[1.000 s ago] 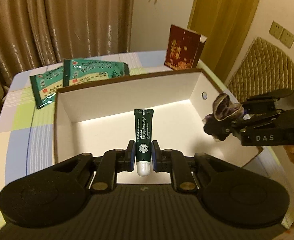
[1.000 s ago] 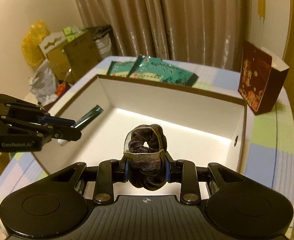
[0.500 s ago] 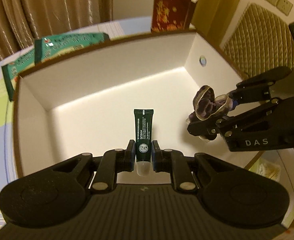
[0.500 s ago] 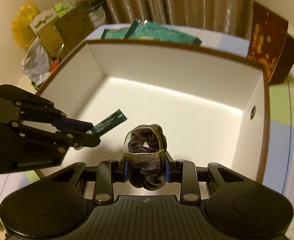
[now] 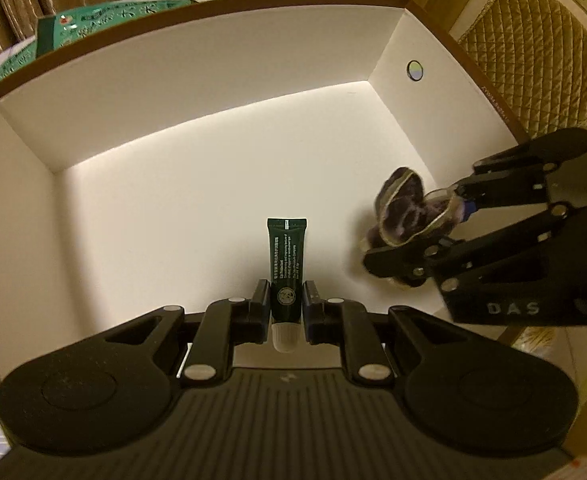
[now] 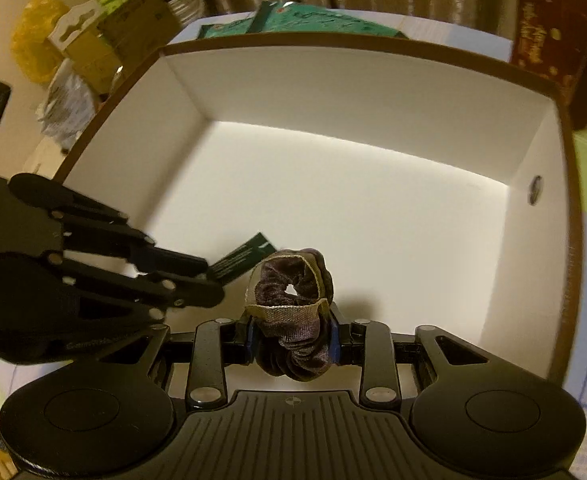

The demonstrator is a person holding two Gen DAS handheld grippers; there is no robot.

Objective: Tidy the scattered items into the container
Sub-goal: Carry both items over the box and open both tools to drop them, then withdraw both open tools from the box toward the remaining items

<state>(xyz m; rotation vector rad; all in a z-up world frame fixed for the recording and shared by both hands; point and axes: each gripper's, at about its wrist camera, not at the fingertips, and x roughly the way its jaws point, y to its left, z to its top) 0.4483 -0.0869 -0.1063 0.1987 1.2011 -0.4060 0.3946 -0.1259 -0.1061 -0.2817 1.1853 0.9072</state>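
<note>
A white box with a brown rim [image 5: 213, 80] fills both views. My left gripper [image 5: 287, 300] is shut on a dark green tube [image 5: 286, 256] with a white cap, held low over the box floor. In the right wrist view the left gripper [image 6: 209, 282] reaches in from the left with the tube [image 6: 241, 260] sticking out. My right gripper [image 6: 292, 336] holds a dark purple velvet scrunchie [image 6: 293, 300] over the floor of the box [image 6: 353, 92]. Its jaws are opening, and the scrunchie still fills the gap between the pads. The left wrist view shows the right gripper [image 5: 413, 228] and scrunchie [image 5: 403, 208] at the right.
Green packets [image 5: 109, 20] lie on the checked tablecloth behind the box. A dark red carton [image 6: 553, 48] stands at the box's far right corner. A quilted chair back [image 5: 533, 60] is to the right. Cardboard boxes and a yellow bag [image 6: 33, 40] sit off the table's left.
Both grippers have sunk lower into the box and tilted further down. The right jaws have spread slightly around the scrunchie. The tube stays clamped in the left gripper.
</note>
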